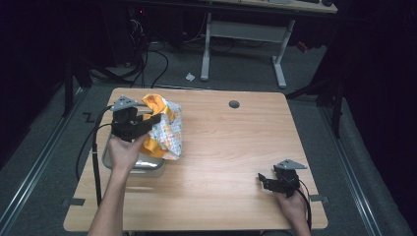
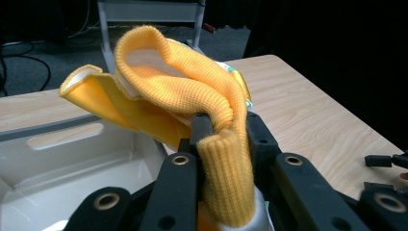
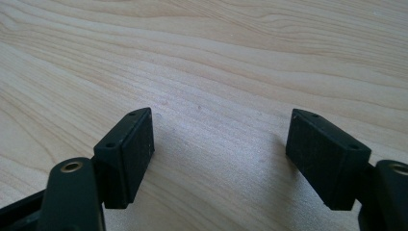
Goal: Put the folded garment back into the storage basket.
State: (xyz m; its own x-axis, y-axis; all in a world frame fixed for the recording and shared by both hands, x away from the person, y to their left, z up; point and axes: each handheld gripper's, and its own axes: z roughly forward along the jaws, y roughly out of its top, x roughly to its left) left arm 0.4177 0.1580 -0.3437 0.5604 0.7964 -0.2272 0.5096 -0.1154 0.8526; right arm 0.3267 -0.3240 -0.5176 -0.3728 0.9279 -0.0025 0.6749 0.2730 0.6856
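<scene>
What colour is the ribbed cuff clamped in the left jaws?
Yellow-orange; the ribbed cuff shows best in the left gripper view.

The yellow garment (image 1: 164, 129) hides part of the metal tray (image 1: 147, 166) beneath it.

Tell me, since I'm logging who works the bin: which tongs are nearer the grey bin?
Left. The left tongs hang above the grey bin, clamped on a yellow cloth; the right tongs rest open across the table.
</scene>
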